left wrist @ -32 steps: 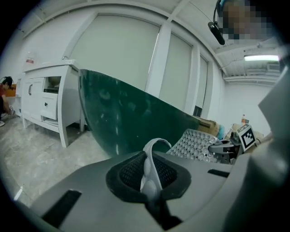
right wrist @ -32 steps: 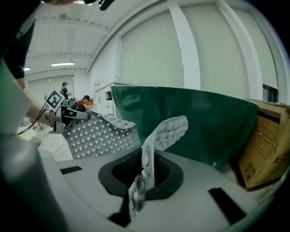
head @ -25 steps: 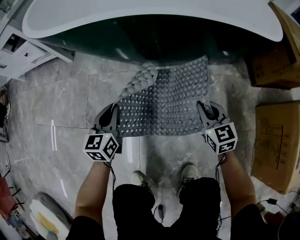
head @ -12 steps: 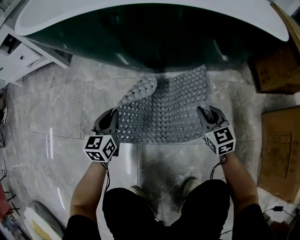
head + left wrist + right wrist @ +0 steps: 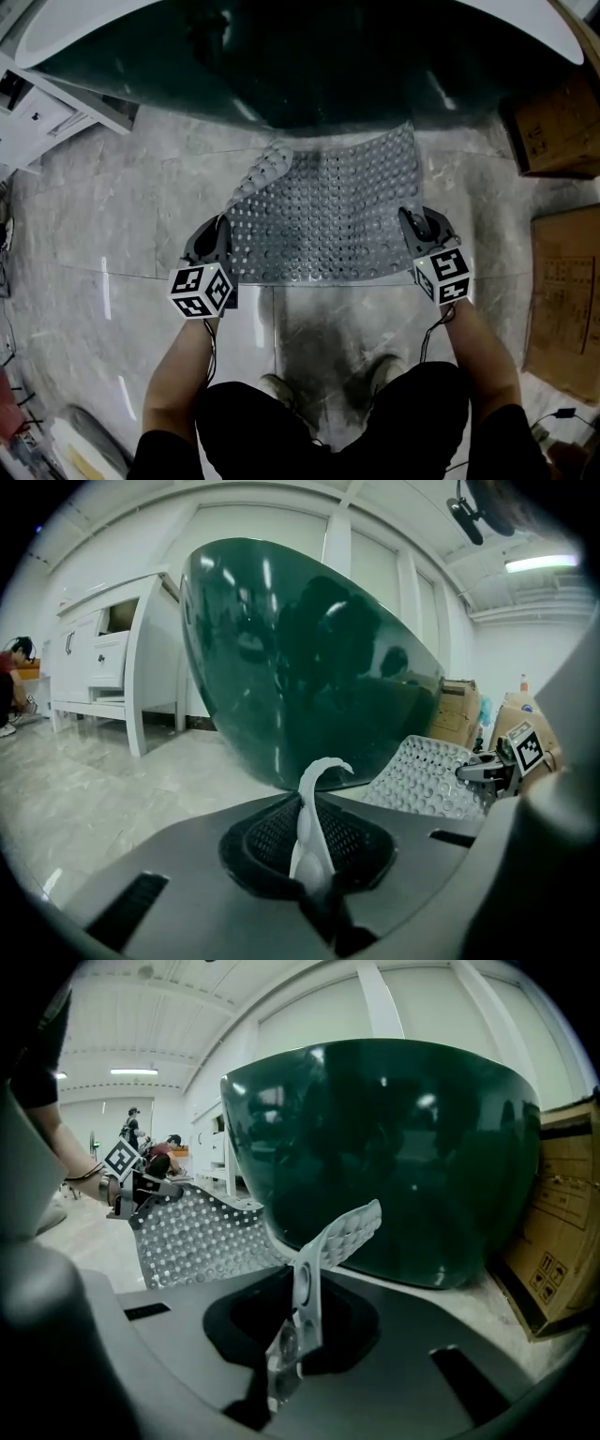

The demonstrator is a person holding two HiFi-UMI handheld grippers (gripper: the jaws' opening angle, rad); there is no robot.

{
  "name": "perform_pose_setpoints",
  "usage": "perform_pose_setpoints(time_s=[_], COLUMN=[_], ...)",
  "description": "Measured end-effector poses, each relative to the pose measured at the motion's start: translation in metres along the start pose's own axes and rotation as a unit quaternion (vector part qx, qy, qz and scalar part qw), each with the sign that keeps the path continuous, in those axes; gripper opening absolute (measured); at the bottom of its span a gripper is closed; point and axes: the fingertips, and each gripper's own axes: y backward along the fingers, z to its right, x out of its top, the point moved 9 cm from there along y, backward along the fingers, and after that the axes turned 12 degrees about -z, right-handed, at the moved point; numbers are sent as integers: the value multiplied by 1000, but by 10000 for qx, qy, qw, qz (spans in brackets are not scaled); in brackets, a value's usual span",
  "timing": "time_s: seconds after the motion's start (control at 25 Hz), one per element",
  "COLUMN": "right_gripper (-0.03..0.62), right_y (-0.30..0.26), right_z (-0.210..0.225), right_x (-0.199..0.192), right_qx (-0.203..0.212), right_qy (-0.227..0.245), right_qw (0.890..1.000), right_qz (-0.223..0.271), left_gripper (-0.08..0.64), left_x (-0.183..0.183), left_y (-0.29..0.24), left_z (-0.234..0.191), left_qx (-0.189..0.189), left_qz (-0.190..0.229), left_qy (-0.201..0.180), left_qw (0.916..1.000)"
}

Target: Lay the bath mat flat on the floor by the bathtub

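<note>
A clear, studded bath mat (image 5: 328, 211) is stretched between both grippers over the marble floor, just in front of the dark green bathtub (image 5: 309, 66). Its far left corner is curled over. My left gripper (image 5: 222, 246) is shut on the mat's near left edge; the pinched edge (image 5: 309, 832) stands up between the jaws in the left gripper view. My right gripper (image 5: 412, 234) is shut on the near right edge, with the mat's strip (image 5: 305, 1302) clamped between its jaws. The tub's green wall (image 5: 384, 1147) rises close behind in both gripper views.
Cardboard boxes (image 5: 562, 122) stand at the right beside the tub; another box (image 5: 567, 291) lies nearer. A white cabinet (image 5: 42, 108) is at the far left. The person's feet (image 5: 323, 380) are on the floor behind the mat.
Both grippers have carried the mat a little closer to the tub, and the mat looks flatter and lower. The grips are unchanged.
</note>
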Motion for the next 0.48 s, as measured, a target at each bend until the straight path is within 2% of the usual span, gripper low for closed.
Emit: perform_pose_setpoints(time_s=[0.36,0.48], right_gripper=[36,38], right_y=[-12,-16], right_z=[5,8], right_x=[-26,-33], right_qx=[-89,-136], right_qy=[-179,-256], right_qw=[9997,9993], right_qz=[-149,-217], left_gripper=[28,29], left_x=[-18,-24], left_y=[-14,-20], left_z=[-9,-8], left_qx=[170,196], left_qz=[-201,-299], left_qy=[55,-30], left_qw=[9996,9994])
